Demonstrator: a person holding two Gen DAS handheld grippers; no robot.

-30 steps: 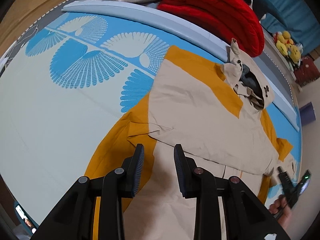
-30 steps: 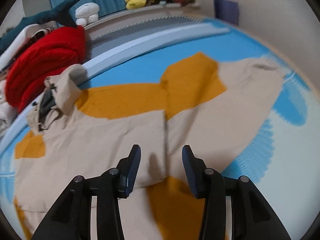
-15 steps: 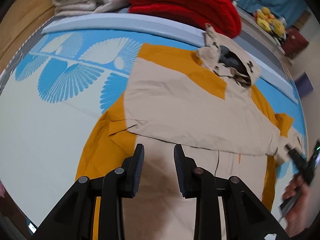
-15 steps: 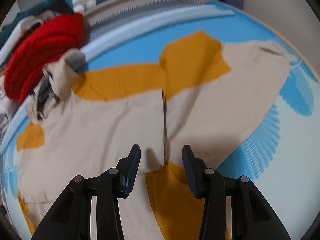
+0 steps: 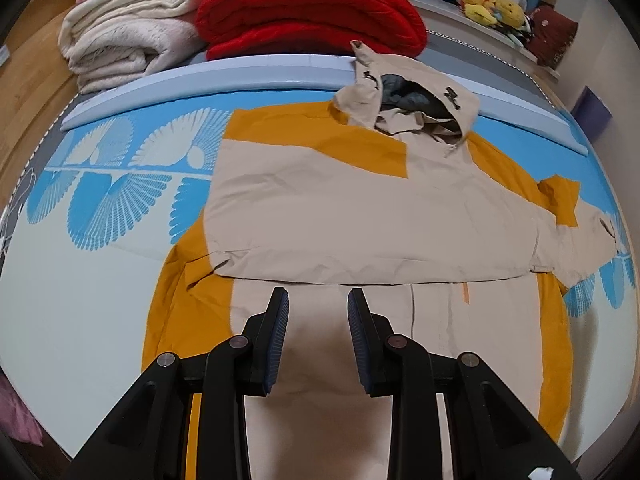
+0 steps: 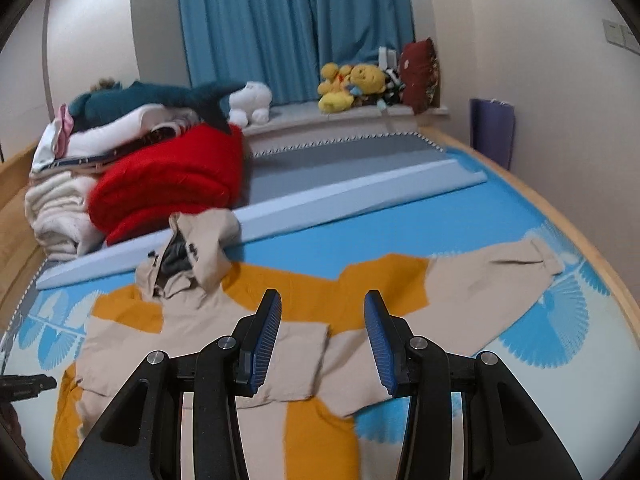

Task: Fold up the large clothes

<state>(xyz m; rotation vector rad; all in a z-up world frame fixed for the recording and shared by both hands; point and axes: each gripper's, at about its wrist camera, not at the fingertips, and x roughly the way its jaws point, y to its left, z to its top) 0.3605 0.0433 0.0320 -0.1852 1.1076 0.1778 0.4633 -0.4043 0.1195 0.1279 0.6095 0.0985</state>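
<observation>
Jacket (image 5: 360, 220) is lying on bed (image 5: 80, 300), one sleeve folded. Both hand-held grippers (image 5: 314, 336) (image 6: 322, 340) are being held released, empty. Next, probably: right sleeve (image 6: 492, 276) gets grasped.

No legible text or labels anywhere.

Jacket (image 5: 360, 216) on mat (image 5: 80, 280); blankets (image 5: 304, 12) behind.

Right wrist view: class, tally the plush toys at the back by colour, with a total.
Yellow: 2, on the ledge
White: 1
Dark teal: 1, a shark
Total: 4, though the dark pile beside the yellow ones is too cluttered to count.
</observation>
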